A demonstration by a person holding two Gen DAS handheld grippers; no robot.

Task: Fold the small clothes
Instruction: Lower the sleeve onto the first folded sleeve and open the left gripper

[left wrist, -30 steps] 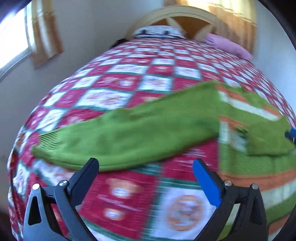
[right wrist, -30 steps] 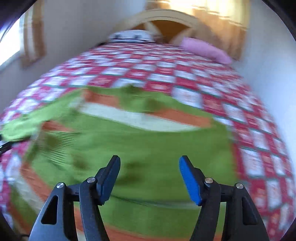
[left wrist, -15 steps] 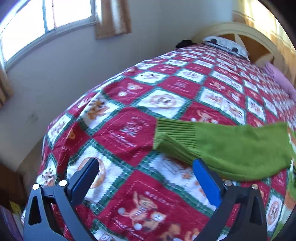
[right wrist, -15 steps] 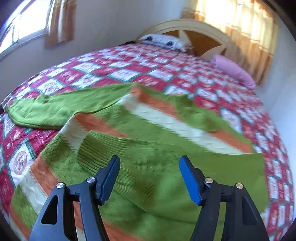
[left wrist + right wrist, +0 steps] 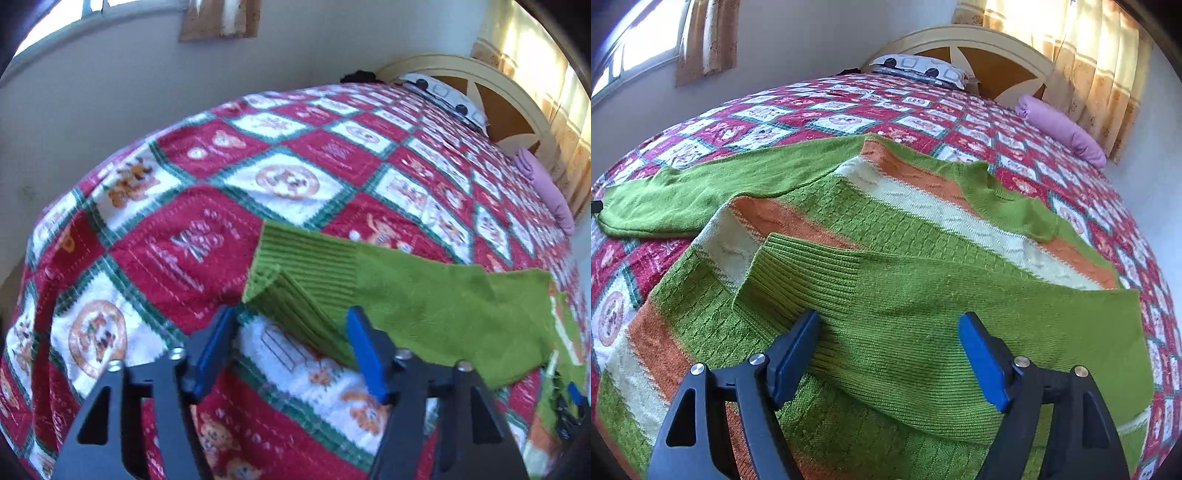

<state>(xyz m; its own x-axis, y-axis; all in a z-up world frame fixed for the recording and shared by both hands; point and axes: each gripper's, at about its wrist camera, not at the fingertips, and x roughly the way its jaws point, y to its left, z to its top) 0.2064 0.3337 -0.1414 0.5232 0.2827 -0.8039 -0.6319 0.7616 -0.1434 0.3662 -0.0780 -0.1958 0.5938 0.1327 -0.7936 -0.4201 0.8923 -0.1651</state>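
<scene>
Here, a green striped sweater lies flat on the quilted bed, one sleeve folded across. The left gripper, fingers spread, straddles the outstretched sleeve's cuff to grab it; the right gripper hovers released.

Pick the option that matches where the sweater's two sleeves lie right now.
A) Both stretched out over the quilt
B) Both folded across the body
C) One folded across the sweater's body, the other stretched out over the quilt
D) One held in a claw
C: one sleeve lies across the striped sweater body, while the other sleeve reaches out over the quilt.
</scene>
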